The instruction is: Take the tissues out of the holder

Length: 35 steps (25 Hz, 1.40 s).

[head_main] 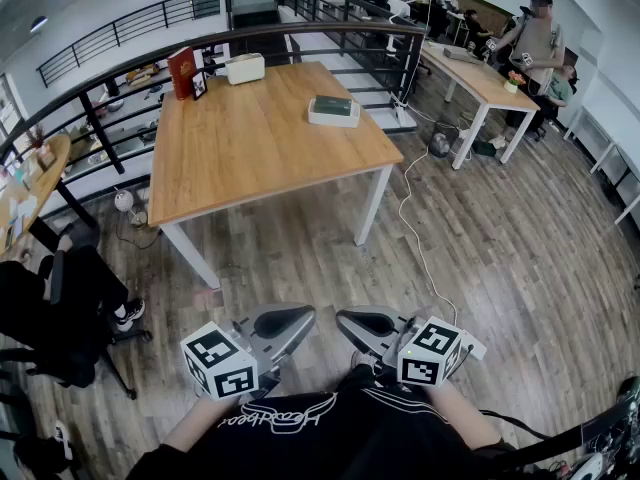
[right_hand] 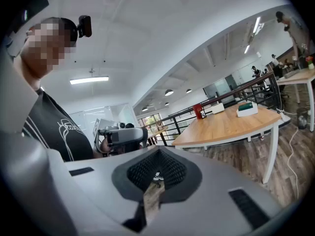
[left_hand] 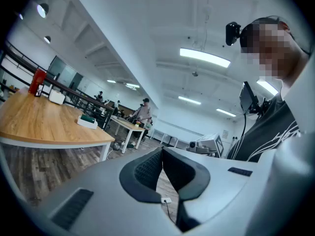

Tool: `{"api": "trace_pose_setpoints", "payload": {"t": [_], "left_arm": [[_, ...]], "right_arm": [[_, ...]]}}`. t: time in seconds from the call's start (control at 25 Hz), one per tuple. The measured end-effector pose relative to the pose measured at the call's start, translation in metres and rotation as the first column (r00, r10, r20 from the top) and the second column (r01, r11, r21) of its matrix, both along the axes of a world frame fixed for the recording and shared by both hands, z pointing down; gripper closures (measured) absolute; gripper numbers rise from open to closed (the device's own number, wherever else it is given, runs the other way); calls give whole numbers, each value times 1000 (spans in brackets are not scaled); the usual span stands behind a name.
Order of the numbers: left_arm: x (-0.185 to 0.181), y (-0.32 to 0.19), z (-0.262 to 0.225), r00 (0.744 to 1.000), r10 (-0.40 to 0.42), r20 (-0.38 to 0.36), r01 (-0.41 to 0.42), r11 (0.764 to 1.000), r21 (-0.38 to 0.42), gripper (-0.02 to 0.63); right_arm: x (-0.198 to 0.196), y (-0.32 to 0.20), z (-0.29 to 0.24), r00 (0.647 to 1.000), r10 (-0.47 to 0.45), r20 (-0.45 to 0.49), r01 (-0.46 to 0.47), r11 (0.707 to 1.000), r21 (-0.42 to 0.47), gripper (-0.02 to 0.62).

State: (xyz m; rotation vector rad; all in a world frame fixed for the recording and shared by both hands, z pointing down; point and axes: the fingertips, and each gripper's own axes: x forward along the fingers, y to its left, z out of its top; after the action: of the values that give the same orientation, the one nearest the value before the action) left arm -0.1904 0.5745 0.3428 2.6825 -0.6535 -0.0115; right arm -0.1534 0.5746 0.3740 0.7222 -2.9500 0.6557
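White tissue holder (head_main: 333,110) on table (head_main: 250,153), untouched.
Left claw (left_hand: 162,152), right claw (right_hand: 158,152) clenched empty; tissues likely soft, light: pinch top sheet.

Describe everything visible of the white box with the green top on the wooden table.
The box is low and rectangular, with white sides and a dark green top. It lies flat on the wooden table, near the far right edge. Only the tabletop touches it; the red object and the white object stand apart, further left. No tissue shows; its material is too small to tell.
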Motion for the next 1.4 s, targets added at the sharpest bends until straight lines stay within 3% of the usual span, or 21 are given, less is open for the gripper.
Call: {"api": "trace_pose_setpoints", "payload": {"t": [0.28,0.6,0.84,1.4], "left_arm": [[1,-18,11,1000,5,1,-5,1000,-9,592],[21,-83,34,1000,-13,25,14,999,-44,592],[54,-170,39,998,-29,53,32,997,-64,592],[174,-401,31,997,-40,63,46,994,-102,592]], "right_arm": [[5,-20,8,999,28,-24,-28,1000,13,580],[27,-84,26,1000,8,21,-9,999,49,578],[61,-179,37,1000,0,22,0,1000,2,578],[169,-406,23,998,-51,21,52,999,-4,578]]}}
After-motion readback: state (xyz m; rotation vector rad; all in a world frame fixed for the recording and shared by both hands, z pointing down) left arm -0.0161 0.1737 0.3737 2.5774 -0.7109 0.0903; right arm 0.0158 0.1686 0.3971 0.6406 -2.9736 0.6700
